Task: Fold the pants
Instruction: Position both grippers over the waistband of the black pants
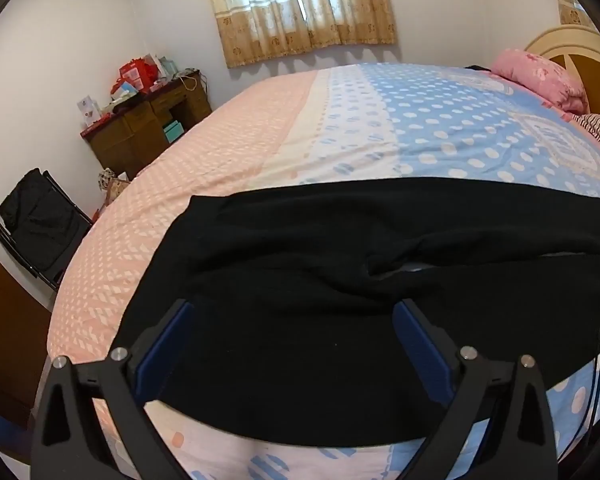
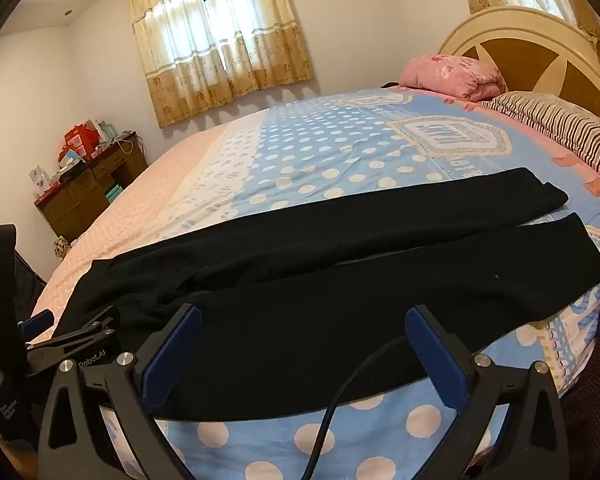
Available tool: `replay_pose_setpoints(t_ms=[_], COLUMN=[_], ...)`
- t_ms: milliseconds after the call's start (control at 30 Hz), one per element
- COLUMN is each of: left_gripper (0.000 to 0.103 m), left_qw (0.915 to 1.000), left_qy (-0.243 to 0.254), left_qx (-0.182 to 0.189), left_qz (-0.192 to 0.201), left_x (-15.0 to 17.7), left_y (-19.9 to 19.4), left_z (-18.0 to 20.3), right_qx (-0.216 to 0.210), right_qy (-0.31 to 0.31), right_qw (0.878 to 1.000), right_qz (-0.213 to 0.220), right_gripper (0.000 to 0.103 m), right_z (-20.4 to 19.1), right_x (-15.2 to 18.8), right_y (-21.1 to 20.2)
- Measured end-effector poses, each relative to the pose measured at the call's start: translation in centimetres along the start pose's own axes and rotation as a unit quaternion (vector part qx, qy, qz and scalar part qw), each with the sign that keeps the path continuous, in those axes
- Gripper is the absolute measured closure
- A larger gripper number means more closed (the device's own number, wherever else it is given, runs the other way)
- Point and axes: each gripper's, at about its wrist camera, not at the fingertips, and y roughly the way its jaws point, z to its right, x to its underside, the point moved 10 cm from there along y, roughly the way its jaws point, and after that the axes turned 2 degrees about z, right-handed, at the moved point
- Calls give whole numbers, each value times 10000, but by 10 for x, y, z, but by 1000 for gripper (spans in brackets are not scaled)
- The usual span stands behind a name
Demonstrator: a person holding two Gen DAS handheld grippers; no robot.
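Black pants [image 1: 320,264] lie flat across the near side of the bed, waist to the left, both legs stretched to the right [image 2: 380,264]. My left gripper [image 1: 294,308] is open, low over the waist end, its blue pads apart and empty. My right gripper [image 2: 302,316] is open over the near leg, empty. The left gripper's body shows at the left in the right wrist view [image 2: 80,332]. The leg ends [image 2: 572,236] lie near the pillows.
The bed sheet [image 1: 440,128] is pink and blue with white dots. A pink pillow [image 2: 456,74], a striped pillow [image 2: 556,124] and the headboard [image 2: 540,48] stand at the right. A wooden desk [image 1: 148,128] and a black chair [image 1: 36,220] stand left. A black cable [image 2: 340,396] hangs by my right gripper.
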Motion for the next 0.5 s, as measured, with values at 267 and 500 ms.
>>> replay_pose_setpoints(t_ms=[267, 500], left_gripper=[2, 2], left_qw=[10000, 10000], left_qy=[-6, -25], left_qx=[5, -14], left_qz=[-25, 8], left_x=[-1, 0], left_y=[1, 1], left_z=[0, 5], right_qx=[34, 38], right_qy=[55, 57], right_qw=[10000, 10000], right_qz=[-18, -11], right_gripper=[1, 1], right_z=[3, 3], right_x=[2, 1], right_y=[4, 4])
